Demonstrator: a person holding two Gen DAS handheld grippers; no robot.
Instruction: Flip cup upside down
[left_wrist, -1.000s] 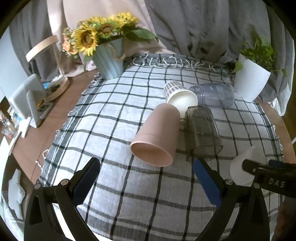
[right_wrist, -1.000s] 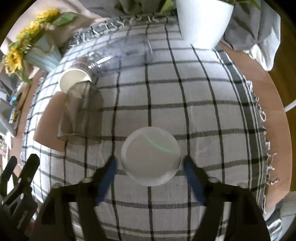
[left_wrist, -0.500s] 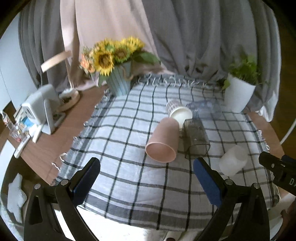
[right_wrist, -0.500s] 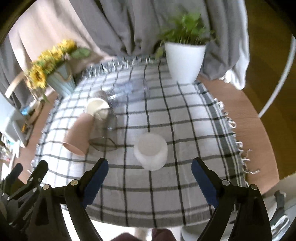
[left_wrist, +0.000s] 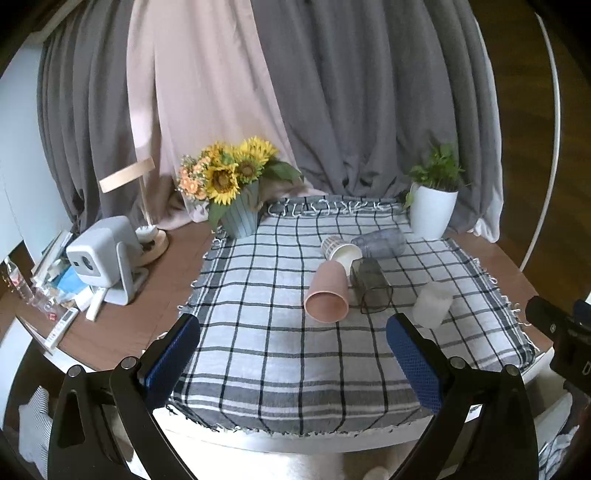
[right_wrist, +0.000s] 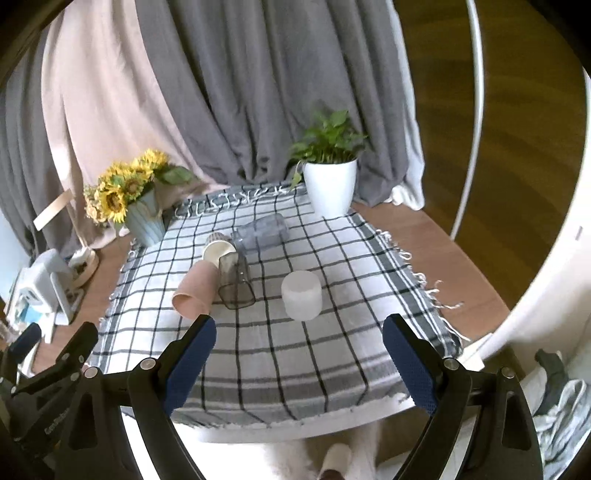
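Frosted white cup (right_wrist: 301, 294) stands upside down on the checked cloth (right_wrist: 258, 354).
Both the left claw (left_wrist: 293, 362) and the right claw (right_wrist: 299, 363) gape wide, empty, well short of the cup; a pink cup (right_wrist: 194, 291) and a smoky glass (right_wrist: 235, 282) lie on their sides left of it.

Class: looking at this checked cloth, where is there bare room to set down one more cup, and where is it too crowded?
Free: the near strip of the checked cloth before the pink cup, and its left side below the sunflower vase. Crowded: the middle, where pink cup, dark tumbler, paper cup and clear cup cluster, the frosted cup alongside.
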